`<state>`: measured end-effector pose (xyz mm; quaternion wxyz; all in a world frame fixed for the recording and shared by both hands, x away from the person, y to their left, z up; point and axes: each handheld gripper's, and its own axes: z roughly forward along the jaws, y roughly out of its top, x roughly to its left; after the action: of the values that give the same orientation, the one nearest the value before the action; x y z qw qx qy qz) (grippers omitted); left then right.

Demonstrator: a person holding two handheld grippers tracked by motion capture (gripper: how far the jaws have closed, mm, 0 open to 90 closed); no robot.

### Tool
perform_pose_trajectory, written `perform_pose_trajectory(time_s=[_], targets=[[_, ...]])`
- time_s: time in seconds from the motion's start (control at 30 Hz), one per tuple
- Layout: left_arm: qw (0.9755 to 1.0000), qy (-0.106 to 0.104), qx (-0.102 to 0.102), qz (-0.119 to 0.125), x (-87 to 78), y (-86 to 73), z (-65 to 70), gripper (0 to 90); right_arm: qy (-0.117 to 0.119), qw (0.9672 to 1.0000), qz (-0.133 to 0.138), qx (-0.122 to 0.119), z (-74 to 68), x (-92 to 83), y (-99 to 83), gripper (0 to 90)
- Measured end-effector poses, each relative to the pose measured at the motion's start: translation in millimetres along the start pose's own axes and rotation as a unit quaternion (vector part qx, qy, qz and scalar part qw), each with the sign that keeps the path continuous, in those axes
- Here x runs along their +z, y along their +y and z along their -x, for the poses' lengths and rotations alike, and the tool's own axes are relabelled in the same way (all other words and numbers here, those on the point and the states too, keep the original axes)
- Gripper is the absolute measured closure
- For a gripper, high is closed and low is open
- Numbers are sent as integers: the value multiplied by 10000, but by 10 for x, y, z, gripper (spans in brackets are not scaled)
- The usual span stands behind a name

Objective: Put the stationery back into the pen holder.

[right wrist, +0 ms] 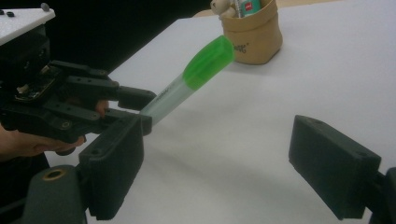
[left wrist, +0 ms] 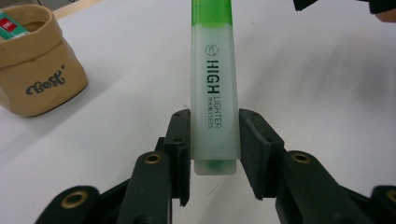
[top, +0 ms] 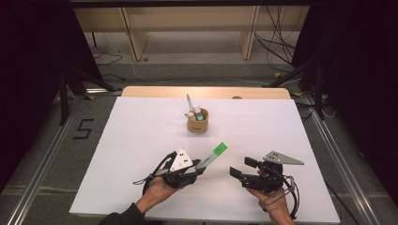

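Note:
A highlighter [top: 212,155] with a pale barrel and a green cap sticks out from my left gripper [top: 197,167], which is shut on its rear end. In the left gripper view the barrel [left wrist: 214,107] sits squeezed between both pads, cap pointing away. In the right gripper view the green cap [right wrist: 208,61] tilts up toward the tan cup. My right gripper [top: 236,173] stands open to the right of the highlighter, nothing between its pads [right wrist: 330,161]. A hand holds each tool near the table's front edge.
A tan paper cup [top: 197,121] marked "Best" [left wrist: 37,70] stands mid-table, holding a pen, a small figure and a green-labelled tube. The white tabletop [top: 141,136] spreads wide around it. Beyond the far edge are wooden shelf legs and cables.

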<state>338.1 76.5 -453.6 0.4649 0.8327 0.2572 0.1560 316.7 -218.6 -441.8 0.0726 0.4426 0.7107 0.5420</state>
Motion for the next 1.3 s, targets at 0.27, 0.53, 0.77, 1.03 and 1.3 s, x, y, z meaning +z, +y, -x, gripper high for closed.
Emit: perform_pose_trajectory(time_s=[0.27,0.53,0.77,1.03,1.3], targets=[[9998,128,-14,127,-67,-34,-19,657,227,9997,66,113,-65,121,80,208],[9996,231,-3,134,-120,-66,-21,657,408,9985,18,353,-87,300,139,225],[9995,278,10,166,-153,-73,-17,657,565,9969,22,549,-113,455,177,264],[9993,291,-8,234,-193,-78,3,657,804,9930,54,860,-164,632,206,338],[9993,277,-4,258,-203,-77,8,657,925,9892,141,1124,-157,752,207,416]])
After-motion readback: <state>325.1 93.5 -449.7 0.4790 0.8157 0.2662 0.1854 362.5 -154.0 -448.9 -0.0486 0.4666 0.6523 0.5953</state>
